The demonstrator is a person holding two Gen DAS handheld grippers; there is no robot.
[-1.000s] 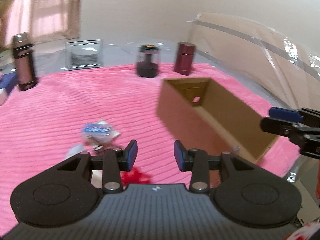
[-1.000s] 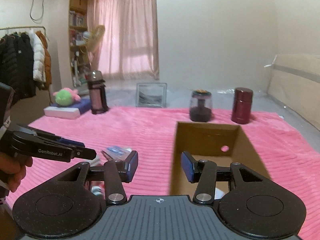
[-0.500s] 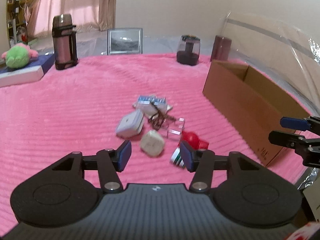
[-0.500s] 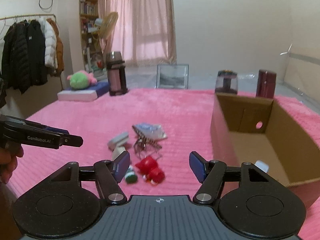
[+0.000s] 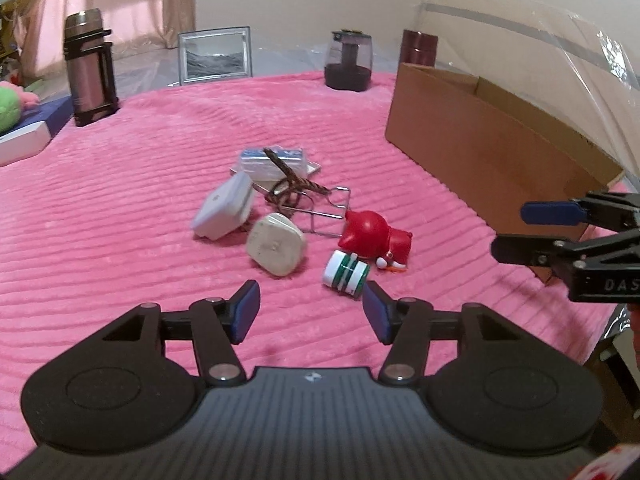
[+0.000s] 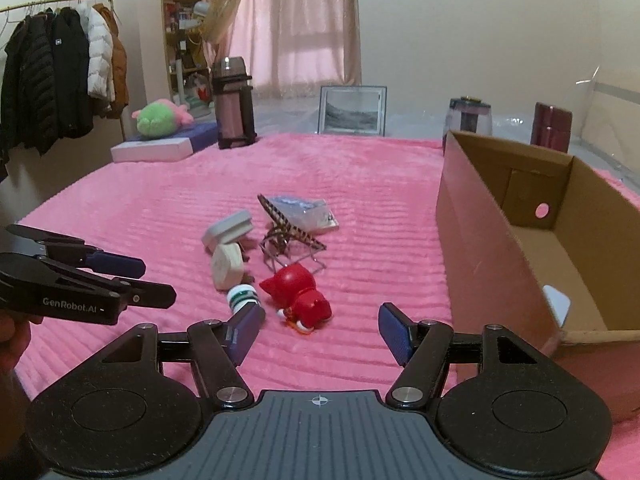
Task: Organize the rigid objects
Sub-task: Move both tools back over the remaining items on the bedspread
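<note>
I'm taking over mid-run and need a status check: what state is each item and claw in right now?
Left claw: jaws opening, nothing between them.
Right claw: open, empty.
Cardboard box: open-topped, upright, something pale inside.
Red figurine: tipped on its side.
Green-striped roll: lying on its side.
White adapter: propped at a tilt.
Cream case: tilted on the pink blanket.
Thermos: upright, lid on.

Cardboard box (image 6: pixel 500 240) cut off right

Pink ribbed blanket (image 5: pixel 120 240), red toy figure (image 5: pixel 374 236), green-and-white striped roll (image 5: pixel 346 272), brown cardboard box (image 5: pixel 480 152), blue-padded black jaws
</note>
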